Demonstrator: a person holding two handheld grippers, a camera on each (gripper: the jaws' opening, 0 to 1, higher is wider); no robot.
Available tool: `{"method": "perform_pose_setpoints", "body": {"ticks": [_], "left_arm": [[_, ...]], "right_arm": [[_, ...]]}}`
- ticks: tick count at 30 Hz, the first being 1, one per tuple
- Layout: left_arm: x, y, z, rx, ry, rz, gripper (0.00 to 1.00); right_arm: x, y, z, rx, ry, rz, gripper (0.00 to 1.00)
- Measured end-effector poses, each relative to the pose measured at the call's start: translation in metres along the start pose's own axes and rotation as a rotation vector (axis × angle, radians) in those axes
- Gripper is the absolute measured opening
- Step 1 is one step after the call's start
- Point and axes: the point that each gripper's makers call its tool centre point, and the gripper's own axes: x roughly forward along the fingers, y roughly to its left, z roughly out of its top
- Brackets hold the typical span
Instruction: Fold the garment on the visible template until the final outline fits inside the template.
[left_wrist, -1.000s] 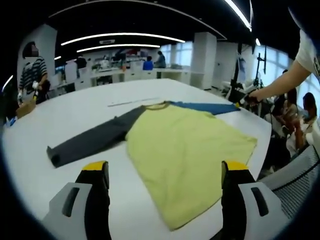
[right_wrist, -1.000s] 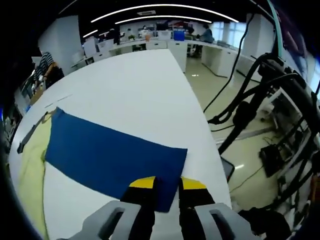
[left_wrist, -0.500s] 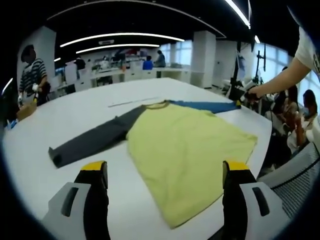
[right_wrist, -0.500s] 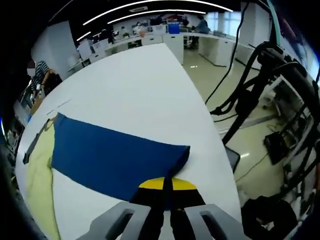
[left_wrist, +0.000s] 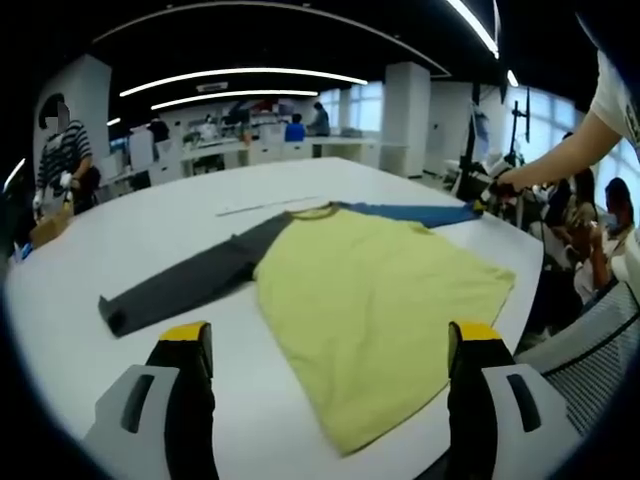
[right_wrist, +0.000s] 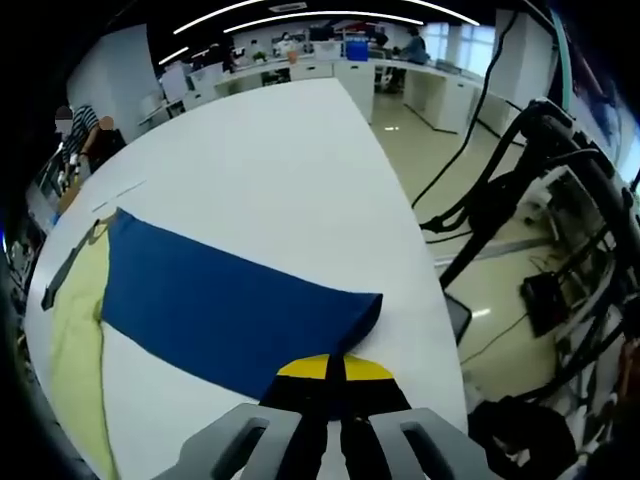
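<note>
Right gripper (right_wrist: 333, 372): jaws pinching the blue sleeve (right_wrist: 220, 305) cuff, just ahead. Left gripper (left_wrist: 325, 345): jaws spread, empty; garment (left_wrist: 375, 290) flat on white table (left_wrist: 150, 235) beyond them. Step: first sleeve fold; next, carry cuff inward.

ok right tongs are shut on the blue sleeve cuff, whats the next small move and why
Probably lift the blue sleeve slightly and carry it in over the yellow body. The right tongs are closed on its cuff end, the sleeve lies stretched flat away from the body, and the left tongs hang open, holding nothing.
</note>
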Motion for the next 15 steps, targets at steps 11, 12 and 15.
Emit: {"method": "perform_pose_setpoints", "body": {"ticks": [11, 12, 15], "left_arm": [[0.002, -0.007, 0.001, 0.013, 0.004, -0.02, 0.97], [0.002, -0.008, 0.001, 0.013, 0.006, -0.023, 0.97], [0.003, -0.008, 0.001, 0.012, 0.006, -0.027, 0.98]], "right_arm": [[-0.014, 0.008, 0.012, -0.069, -0.034, -0.01, 0.0], [-0.015, 0.009, 0.013, -0.075, -0.037, -0.009, 0.0], [-0.018, 0.012, 0.019, -0.099, -0.051, -0.015, 0.0]]}}
